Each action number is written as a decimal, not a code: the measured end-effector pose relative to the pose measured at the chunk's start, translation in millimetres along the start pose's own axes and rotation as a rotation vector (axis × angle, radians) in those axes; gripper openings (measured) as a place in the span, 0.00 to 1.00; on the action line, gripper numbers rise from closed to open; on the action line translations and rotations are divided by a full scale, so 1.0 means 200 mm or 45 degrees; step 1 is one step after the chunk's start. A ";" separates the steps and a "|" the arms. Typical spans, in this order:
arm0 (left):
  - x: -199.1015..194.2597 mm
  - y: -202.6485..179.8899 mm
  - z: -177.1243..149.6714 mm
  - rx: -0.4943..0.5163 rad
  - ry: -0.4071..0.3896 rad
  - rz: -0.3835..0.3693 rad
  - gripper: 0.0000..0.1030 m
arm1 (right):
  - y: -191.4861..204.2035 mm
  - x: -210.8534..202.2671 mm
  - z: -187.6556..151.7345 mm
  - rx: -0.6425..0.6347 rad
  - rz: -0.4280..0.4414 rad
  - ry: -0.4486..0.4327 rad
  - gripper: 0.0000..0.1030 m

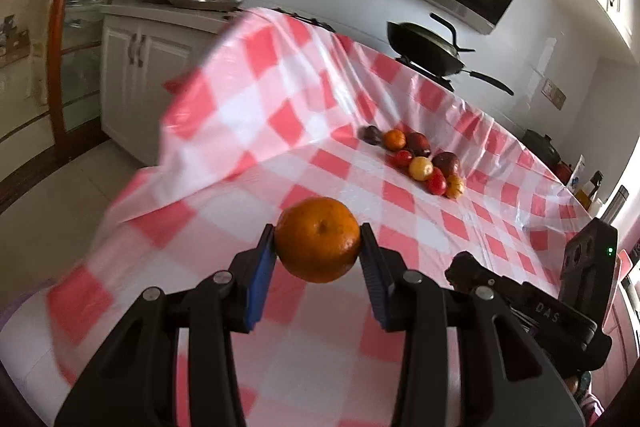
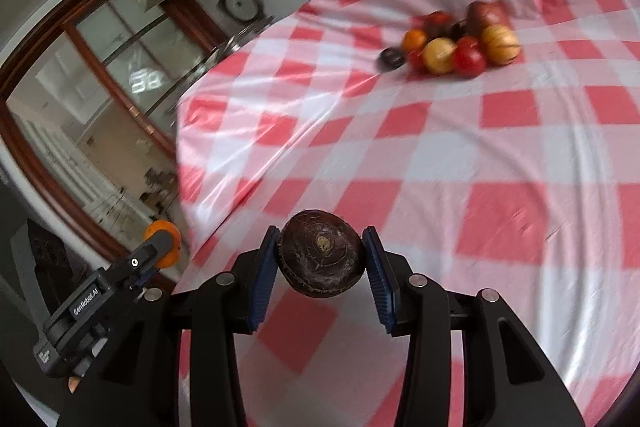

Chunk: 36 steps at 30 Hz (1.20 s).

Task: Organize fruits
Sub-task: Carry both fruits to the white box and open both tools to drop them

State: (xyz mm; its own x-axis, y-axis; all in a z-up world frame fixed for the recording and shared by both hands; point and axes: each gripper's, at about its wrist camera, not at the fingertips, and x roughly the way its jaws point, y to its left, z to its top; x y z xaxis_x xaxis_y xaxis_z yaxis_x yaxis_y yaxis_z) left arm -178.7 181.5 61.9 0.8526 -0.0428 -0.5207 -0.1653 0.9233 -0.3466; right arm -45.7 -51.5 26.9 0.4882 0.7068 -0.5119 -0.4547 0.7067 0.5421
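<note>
Left tongs (image 1: pixel 318 241) grip an orange (image 1: pixel 317 239); right tongs (image 2: pixel 322 253) grip a dark brown fruit (image 2: pixel 321 253), both above the checkered bench (image 2: pixel 500 167).

On both feeds I see soft daylight glaring off the glossy checked tablecloth (image 2: pixel 460 155), motion blur smearing the fruit pile (image 2: pixel 456 45) and the background, and heavy fisheye bending with dark vignetted corners.

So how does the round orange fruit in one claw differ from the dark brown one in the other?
The glossy orange citrus fruit is bright and smooth; the dark brown round fruit is dull, rough and flatter. The orange sits in the left gripper, the brown one in the right gripper. Both are clamped above the red-and-white checked tablecloth.
</note>
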 end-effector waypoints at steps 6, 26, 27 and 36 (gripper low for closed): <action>-0.18 0.15 -0.05 -0.010 -0.020 0.062 0.40 | 0.20 0.03 -0.13 -0.109 0.082 0.098 0.41; -0.56 0.84 -0.34 -0.206 0.006 0.293 0.40 | 0.79 0.23 -0.61 -0.580 0.199 0.401 0.42; -0.58 0.87 -0.36 -0.209 0.011 0.314 0.40 | 0.83 0.24 -0.65 -0.642 0.186 0.388 0.42; -0.60 1.12 -0.52 -0.268 0.114 0.445 0.40 | 1.15 0.26 -0.92 -1.001 0.278 0.472 0.41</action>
State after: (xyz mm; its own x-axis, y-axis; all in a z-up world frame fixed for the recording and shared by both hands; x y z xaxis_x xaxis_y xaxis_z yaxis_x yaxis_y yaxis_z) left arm -370.0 353.4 -33.0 0.6824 0.2178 -0.6978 -0.5429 0.7902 -0.2843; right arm -261.0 153.6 2.1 0.1209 0.6968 -0.7070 -0.9547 0.2767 0.1095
